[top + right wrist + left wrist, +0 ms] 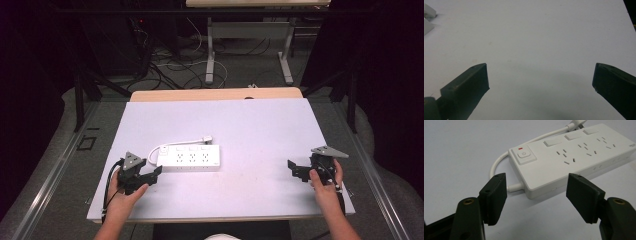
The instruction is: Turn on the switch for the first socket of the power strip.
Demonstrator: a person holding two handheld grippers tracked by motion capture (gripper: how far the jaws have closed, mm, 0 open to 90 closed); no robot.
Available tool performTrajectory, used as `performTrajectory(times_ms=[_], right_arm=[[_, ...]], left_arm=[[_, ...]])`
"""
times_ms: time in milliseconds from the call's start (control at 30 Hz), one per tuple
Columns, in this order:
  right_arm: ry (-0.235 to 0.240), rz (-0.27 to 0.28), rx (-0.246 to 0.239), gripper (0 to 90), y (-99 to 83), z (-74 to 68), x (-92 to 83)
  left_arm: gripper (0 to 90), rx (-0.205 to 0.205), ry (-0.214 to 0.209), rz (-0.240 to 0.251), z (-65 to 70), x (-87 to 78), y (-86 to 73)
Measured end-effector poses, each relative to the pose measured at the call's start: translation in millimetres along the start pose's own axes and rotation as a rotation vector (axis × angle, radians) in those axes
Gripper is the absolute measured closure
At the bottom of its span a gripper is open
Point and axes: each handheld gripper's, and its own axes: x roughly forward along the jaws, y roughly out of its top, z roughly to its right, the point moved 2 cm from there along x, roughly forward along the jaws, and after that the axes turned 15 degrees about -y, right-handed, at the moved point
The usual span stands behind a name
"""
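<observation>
The power strip (574, 160) bears a power symbol on its switch button (525, 155), beside a small red mark. A tiny marking at its far end is unreadable.

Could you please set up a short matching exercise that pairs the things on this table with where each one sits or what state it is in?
Things:
1. power strip
2. left gripper
3. right gripper
4. plug

Places or states:
A. near the table's right edge, jaws wide open over bare surface
B. lying flat, left of the table's middle
C. at the cord's end, just behind the strip
D. jaws open, pointed at the strip's switch end, not touching it

Pairs: 1-B, 2-D, 3-A, 4-C
</observation>
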Motion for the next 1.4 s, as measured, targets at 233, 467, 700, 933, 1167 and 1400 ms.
performTrajectory(times_ms=[233, 467, 700, 933, 1167, 1400], right_arm=[[0.002, -0.002, -0.010, 0.6, 0.1, -1.1, 0.2], [0.006, -0.003, -0.005, 1.0, -0.2, -2.3, 0.7], [0.011, -0.004, -0.019, 1.4, -0.7, -2.5, 1.2], [0.009, -0.007, -0.019, 1.5, -0.7, -2.9, 1.1], [0.010, -0.003, -0.017, 1.6, -0.9, -3.2, 1.8], [0.014, -0.012, -0.008, 1.7, -1.1, -3.6, 1.3]], left_arm=[[33.8, 0.019, 0.002, -0.014, 0.7, 0.0, 0.4], [39.2, 0.013, -0.010, -0.023, 2.1, 0.7, 0.4], [51.1, 0.001, -0.029, -0.038, 2.4, -0.4, 1.0], [60.4, -0.013, -0.053, -0.048, 3.1, -1.3, 1.6], [71.6, -0.019, -0.072, -0.059, 5.8, -0.6, 3.9], [80.7, -0.022, -0.066, -0.068, 8.1, 1.2, 5.1]])
